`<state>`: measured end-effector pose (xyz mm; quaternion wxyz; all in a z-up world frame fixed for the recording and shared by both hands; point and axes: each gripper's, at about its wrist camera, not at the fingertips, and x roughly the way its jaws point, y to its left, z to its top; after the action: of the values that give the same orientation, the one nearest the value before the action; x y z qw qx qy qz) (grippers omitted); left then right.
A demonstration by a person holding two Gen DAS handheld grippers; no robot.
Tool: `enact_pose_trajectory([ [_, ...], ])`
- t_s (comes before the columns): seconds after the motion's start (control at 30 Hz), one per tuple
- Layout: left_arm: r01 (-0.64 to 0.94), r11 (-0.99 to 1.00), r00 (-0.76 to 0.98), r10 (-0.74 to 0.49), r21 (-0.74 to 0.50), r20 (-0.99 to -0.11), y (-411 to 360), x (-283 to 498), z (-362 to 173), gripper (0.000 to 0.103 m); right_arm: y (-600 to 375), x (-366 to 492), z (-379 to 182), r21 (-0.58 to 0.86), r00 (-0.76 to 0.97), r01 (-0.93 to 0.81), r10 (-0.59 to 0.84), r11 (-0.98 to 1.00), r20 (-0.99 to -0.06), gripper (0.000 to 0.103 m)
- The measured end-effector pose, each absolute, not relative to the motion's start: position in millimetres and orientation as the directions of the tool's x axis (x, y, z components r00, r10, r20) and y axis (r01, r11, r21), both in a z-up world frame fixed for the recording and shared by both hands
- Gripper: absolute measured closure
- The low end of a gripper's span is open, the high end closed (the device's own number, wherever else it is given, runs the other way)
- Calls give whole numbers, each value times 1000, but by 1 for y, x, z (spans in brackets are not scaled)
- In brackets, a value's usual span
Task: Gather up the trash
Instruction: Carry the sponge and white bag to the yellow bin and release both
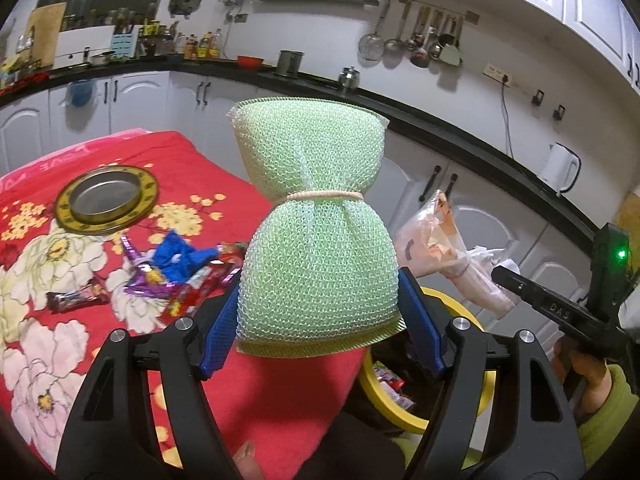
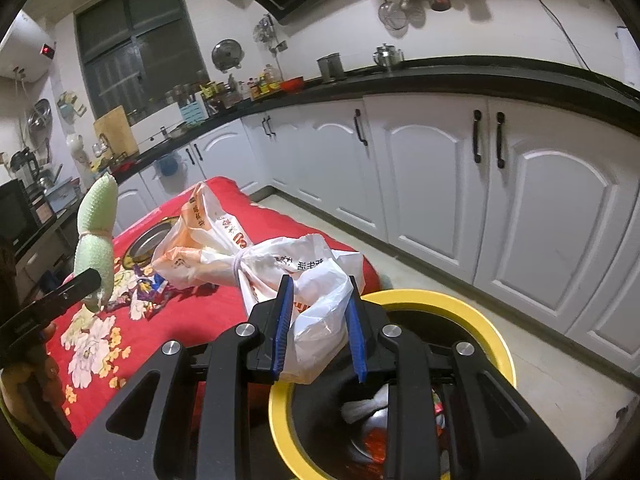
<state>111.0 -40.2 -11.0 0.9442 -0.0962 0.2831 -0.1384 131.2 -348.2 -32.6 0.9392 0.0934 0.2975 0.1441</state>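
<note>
My left gripper (image 1: 320, 316) is shut on a green mesh sponge (image 1: 316, 224) tied at its waist with a rubber band, held upright above the red table edge. It also shows at the left of the right wrist view (image 2: 96, 240). My right gripper (image 2: 318, 320) is shut on a knotted white and orange plastic bag (image 2: 280, 268), held above the yellow-rimmed bin (image 2: 472, 308). The bag (image 1: 440, 248) and the bin (image 1: 400, 404) also show in the left wrist view. Candy wrappers (image 1: 172, 276) lie on the red flowered cloth (image 1: 48, 320).
A round metal tin lid (image 1: 106, 198) lies on the cloth. The bin holds wrappers and a white wad (image 2: 368, 404). White cabinets (image 2: 520, 200) under a black counter run along the wall. A white kettle (image 1: 560, 168) stands on the counter.
</note>
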Motion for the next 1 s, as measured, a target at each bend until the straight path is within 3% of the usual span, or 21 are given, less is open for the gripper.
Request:
enact_pose_trajectory([
  [1.0, 422, 884, 668, -454, -202, -589, -157, 120, -46, 38, -428, 112, -71, 223, 792, -24, 155, 974, -590, 78],
])
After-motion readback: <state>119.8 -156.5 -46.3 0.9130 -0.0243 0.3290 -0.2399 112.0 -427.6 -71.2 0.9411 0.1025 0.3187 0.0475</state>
